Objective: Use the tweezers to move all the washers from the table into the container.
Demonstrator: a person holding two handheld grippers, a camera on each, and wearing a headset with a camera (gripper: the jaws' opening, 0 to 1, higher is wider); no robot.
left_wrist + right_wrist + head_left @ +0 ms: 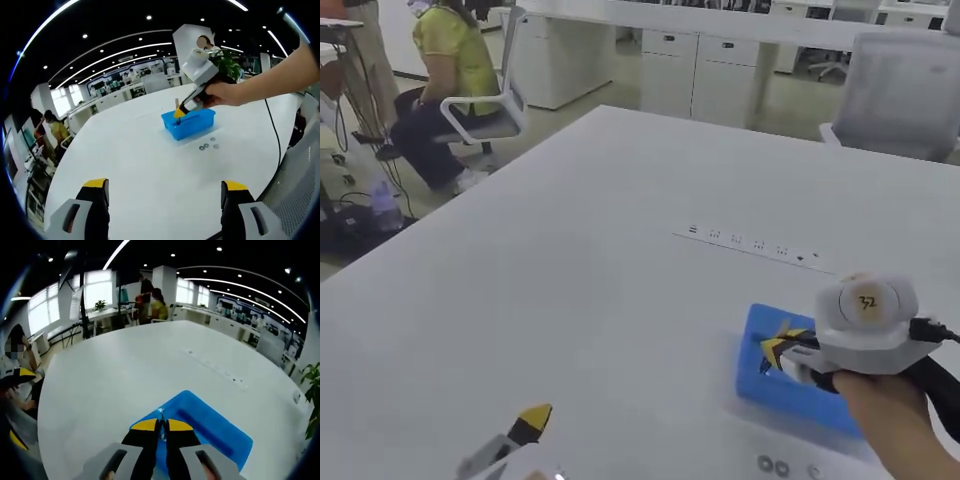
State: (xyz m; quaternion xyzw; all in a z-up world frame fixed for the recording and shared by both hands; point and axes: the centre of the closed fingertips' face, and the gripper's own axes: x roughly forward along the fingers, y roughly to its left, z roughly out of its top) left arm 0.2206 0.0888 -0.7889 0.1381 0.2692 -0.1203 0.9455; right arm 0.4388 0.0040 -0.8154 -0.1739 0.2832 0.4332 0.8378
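Note:
A blue container (782, 385) sits on the white table near its front right. My right gripper (775, 350) hangs over the container's left part, shut on the thin metal tweezers (161, 414), whose tips poke out between the yellow jaw ends above the blue container (212, 432). Several small washers (773, 465) lie on the table just in front of the container; they are also seen as washers (207, 145) beside the container (190, 124). My left gripper (165, 186) is open and holds nothing, low over the table well to the left of the container.
The white table (570, 290) is wide and bare around the container. A flush socket strip (755, 246) lies behind it. A person sits on a chair (485, 110) beyond the table's far left edge. Another grey chair (900, 95) stands at the far right.

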